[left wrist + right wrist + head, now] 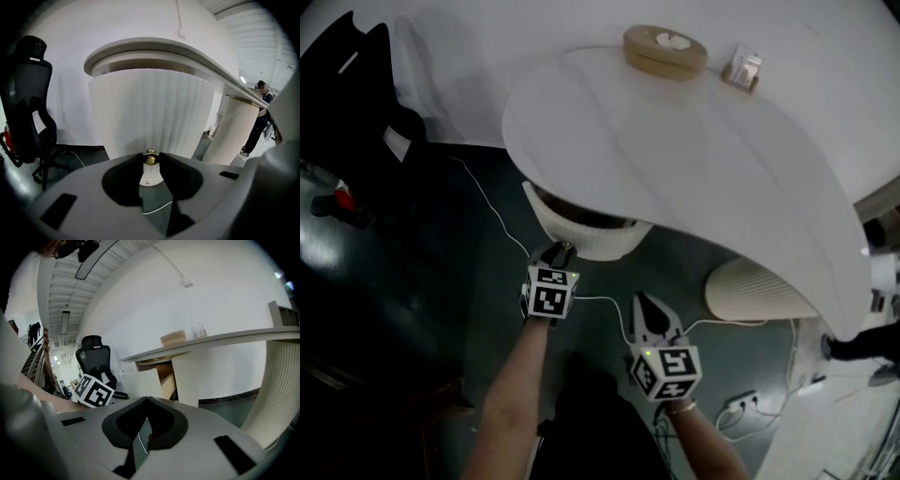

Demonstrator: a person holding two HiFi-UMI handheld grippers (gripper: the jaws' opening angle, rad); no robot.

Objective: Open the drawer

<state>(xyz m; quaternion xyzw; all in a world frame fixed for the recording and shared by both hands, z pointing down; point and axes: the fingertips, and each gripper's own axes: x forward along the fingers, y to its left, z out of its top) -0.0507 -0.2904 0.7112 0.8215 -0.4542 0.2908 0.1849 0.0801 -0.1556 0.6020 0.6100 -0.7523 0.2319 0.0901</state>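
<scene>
The drawer (581, 236) is a white ribbed rounded front that sticks out from under the curved white desk (675, 159). In the left gripper view the drawer front (150, 108) fills the middle, with a small brass knob (150, 158) low on it. My left gripper (150, 159) is shut on that knob, a pad on each side; in the head view the left gripper (562, 249) touches the drawer's lower edge. My right gripper (639, 300) hangs to the right over the floor, jaws together and holding nothing. From the right gripper (145, 400) the drawer (140, 380) shows pulled out, with a wooden inside.
A black office chair (356, 84) stands at the left. On the desk sit a round wooden box (666, 50) and a small holder (742, 68). A ribbed pedestal (759, 286) stands to the right, cables (487, 202) run over the dark floor, and a person (261, 117) stands far right.
</scene>
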